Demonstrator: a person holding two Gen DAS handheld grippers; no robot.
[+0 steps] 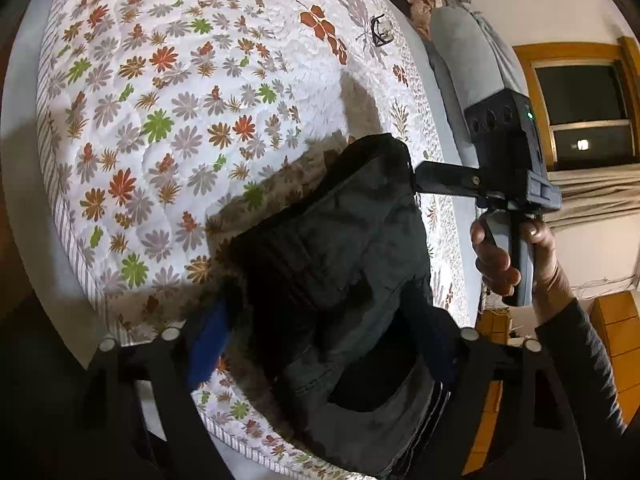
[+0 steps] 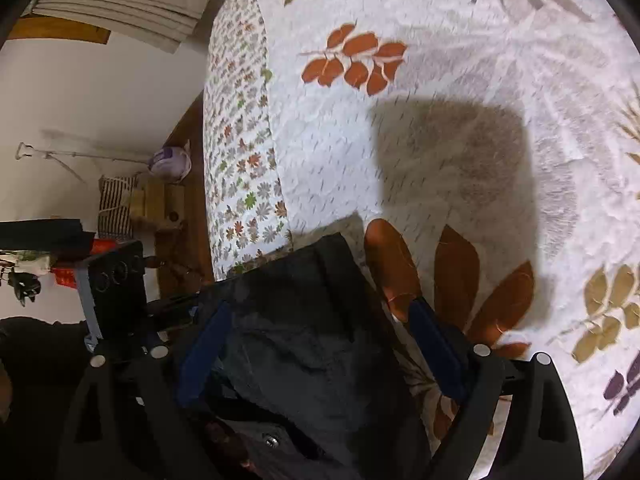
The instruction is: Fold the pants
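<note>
The pants are dark, almost black, bunched into a thick, creased bundle held up above the bed, casting a broad shadow on the quilt. A waist button shows on the pants in the right wrist view. The left tool grips one part of the fabric, its blue pads wide apart around the bulk. The right tool clamps the bundle's far edge, gripped by the right hand; its blue fingers also straddle the cloth. The quilt is white with orange, green and grey leaves. Glasses lie near the grey pillow.
</note>
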